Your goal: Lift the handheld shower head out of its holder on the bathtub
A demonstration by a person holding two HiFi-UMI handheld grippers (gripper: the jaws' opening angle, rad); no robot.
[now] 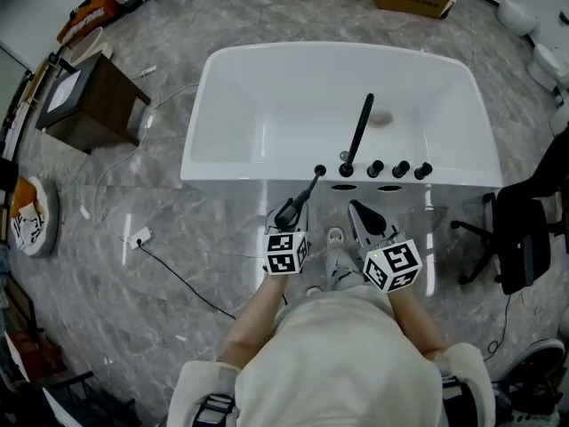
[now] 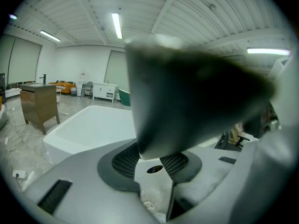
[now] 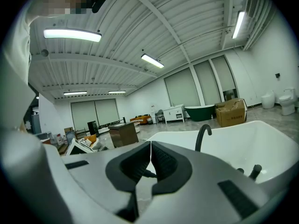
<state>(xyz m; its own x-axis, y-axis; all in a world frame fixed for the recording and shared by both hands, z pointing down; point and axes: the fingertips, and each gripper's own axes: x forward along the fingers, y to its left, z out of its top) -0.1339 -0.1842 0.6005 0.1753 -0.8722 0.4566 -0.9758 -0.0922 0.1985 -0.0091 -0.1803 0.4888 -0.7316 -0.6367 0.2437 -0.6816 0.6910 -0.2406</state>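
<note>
Head view shows the left claw [image 1: 289, 216] clamped on the black shower head [image 1: 305, 192], whose tip is near its holder [image 1: 320, 170] on the bathtub [image 1: 222, 87] rim. The right claw [image 1: 364, 216] is pressed together and empty. The lift seems underway, and next the shower head needs raising clear.

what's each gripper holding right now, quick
Left gripper: jaws closed on the shower head.
Right gripper: jaws closed, holding nothing.
</note>
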